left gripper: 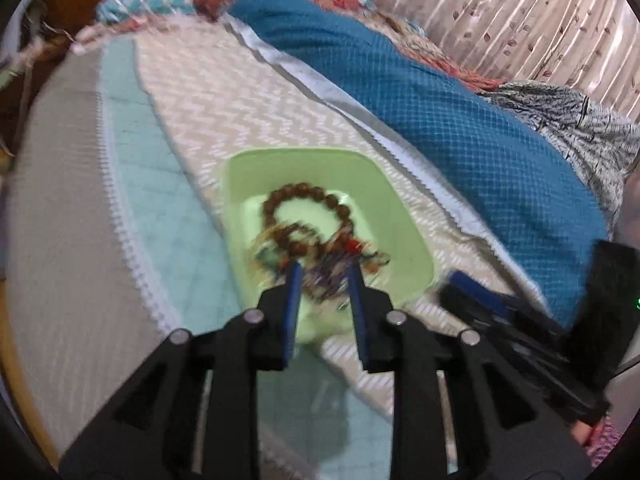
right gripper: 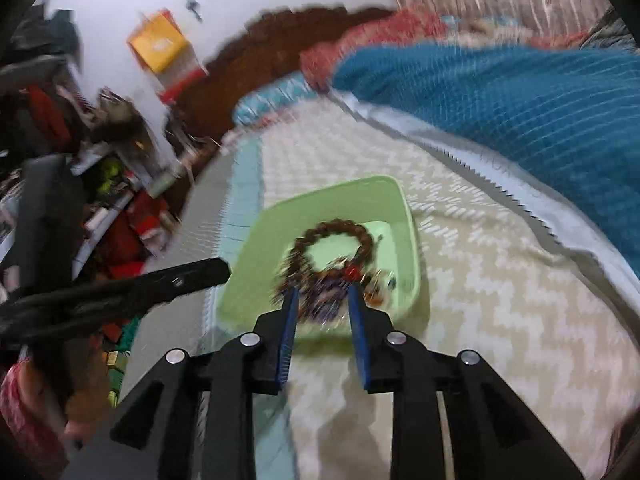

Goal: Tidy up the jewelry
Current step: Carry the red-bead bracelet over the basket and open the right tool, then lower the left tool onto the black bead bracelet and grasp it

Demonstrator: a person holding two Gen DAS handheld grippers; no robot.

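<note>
- Task status, my read: barely begun. All the jewelry I can see sits heaped in one green tray point(left gripper: 404, 216) on the bed point(left gripper: 224, 104); nothing laid out apart, no 2nd container in either view.
- Tray sits on the zigzag-pattern blanket point(right gripper: 500, 300), between the pale blue strip twd the bed's edge and the blue quilt point(left gripper: 460, 128) along the far side.
- Pile: brown bead bracelet point(left gripper: 304, 200) is the clear item, lying flat as a ring at the back of the heap. In front of it a tangle point(left gripper: 320, 268) of smaller pcs w/ a red bit and purplish bits, too blurred to tell apart or count.
- My left gripper point(left gripper: 325, 270): jaws apart, nothing btwn them. Tips are over the near side of the tray, framing the tangle; can't tell if they touch it. Bracelet lies just beyond the tips.
- My right gripper point(right gripper: 323, 293): jaws also apart, empty. Same picture, tips over the tray's near side, tangle btwn them, bracelet ring just past.
- Both grippers come in from the same near side, close beside each other; the right one shows at the lower right of the left view, the left one at the left of the right view.
- Left to do, I'd say: basically everything, i.e. separate the tangle pc by pc. Bracelet looks the easiest first pick; the tangle may snag and lift as a clump.
</note>
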